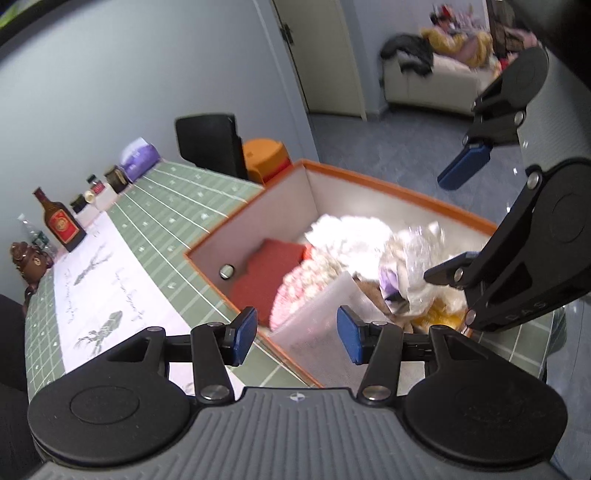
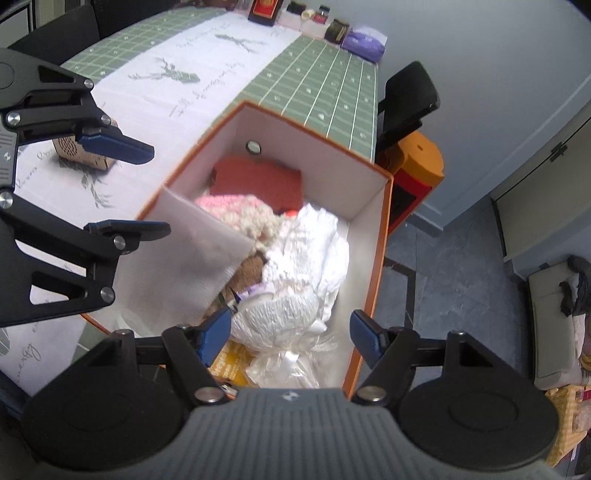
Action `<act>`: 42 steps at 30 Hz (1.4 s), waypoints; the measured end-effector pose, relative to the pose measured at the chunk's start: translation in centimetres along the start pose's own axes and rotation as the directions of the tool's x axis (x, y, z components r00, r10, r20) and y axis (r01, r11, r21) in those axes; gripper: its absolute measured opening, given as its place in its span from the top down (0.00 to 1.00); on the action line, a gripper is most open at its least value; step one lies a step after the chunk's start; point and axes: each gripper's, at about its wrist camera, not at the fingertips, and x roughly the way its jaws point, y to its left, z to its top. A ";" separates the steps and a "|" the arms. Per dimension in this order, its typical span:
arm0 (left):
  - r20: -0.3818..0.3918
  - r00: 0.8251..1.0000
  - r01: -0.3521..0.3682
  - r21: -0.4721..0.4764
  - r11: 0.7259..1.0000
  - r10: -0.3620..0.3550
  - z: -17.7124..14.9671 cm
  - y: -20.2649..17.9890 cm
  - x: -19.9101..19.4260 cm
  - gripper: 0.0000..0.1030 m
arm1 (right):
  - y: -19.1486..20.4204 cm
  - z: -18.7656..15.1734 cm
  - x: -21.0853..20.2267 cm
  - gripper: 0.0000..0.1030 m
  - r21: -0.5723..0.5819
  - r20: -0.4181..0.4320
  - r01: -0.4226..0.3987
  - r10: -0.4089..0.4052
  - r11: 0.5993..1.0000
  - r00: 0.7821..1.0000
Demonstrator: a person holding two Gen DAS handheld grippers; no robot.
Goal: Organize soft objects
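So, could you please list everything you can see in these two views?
Box: one, orange outside, white inside, on the table.
Soft items: several, white, pink, red and brown, piled in the box.
Translucent sheet: one, whitish, at the box's near-left corner.
Tablecloth: one, green check with a white centre strip.
Bottle: one, brown, red label, far table edge.
Jars: several, dark, beside a purple pack.
Chair: one, black, at the table's end.
Left claw: open, empty.
Right claw: open, empty.
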 end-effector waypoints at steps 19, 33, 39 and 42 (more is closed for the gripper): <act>0.229 0.953 -0.144 -0.231 0.962 0.198 -4.6 5.3 -10.9 0.43 | 6.7 0.9 -9.8 0.24 0.083 0.364 -0.031 -0.001 0.996 0.931; 0.386 0.833 -0.188 -0.475 0.859 0.396 -13.8 5.6 -15.9 0.43 | 14.7 -6.8 -10.1 0.14 0.257 0.674 -0.164 -0.055 0.952 0.737; 0.372 0.792 -0.239 -0.540 0.807 0.484 -17.0 4.1 -14.9 0.43 | 18.5 -10.4 -8.8 0.11 0.370 0.703 -0.119 -0.194 0.921 0.684; 0.350 0.768 -0.291 -0.557 0.778 0.537 -18.5 3.0 -14.0 0.42 | 19.9 -12.1 -7.6 0.06 0.434 0.705 -0.095 -0.272 0.896 0.655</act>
